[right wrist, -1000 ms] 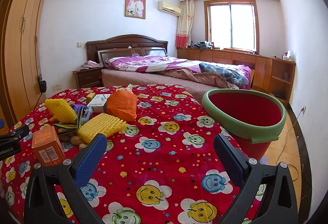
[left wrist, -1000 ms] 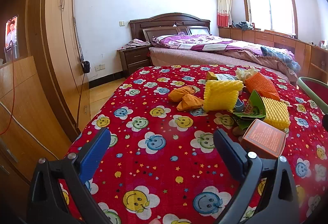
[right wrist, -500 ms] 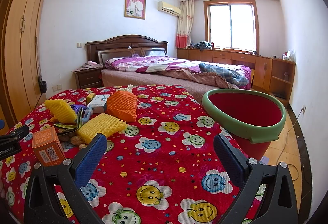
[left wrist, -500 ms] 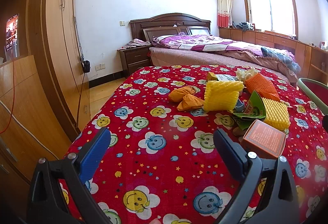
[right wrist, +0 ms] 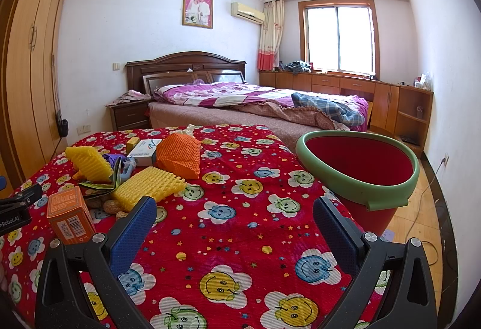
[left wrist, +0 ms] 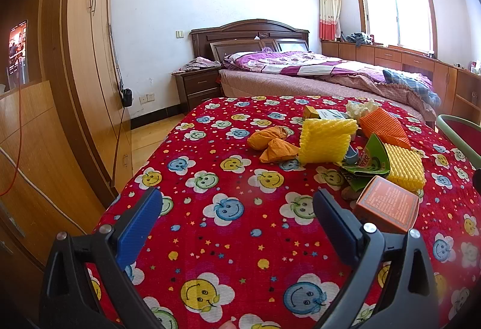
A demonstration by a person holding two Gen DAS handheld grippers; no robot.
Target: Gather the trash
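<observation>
Nothing has shifted: my left gripper (left wrist: 237, 210) and right gripper (right wrist: 234, 217) stay wide open and empty, the orange box (left wrist: 386, 204) at two o'clock uncollected.

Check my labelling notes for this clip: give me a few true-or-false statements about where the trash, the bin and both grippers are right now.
1. The left gripper is open and holds nothing. True.
2. The right gripper is shut on the orange box. False: it is open and empty; the box stands on the tablecloth.
3. The red bin already holds trash. False: the inside that shows is bare.
4. The orange foam net lies on the table, apart from both grippers. True.
5. The bin stands at the table's right side. True.
</observation>
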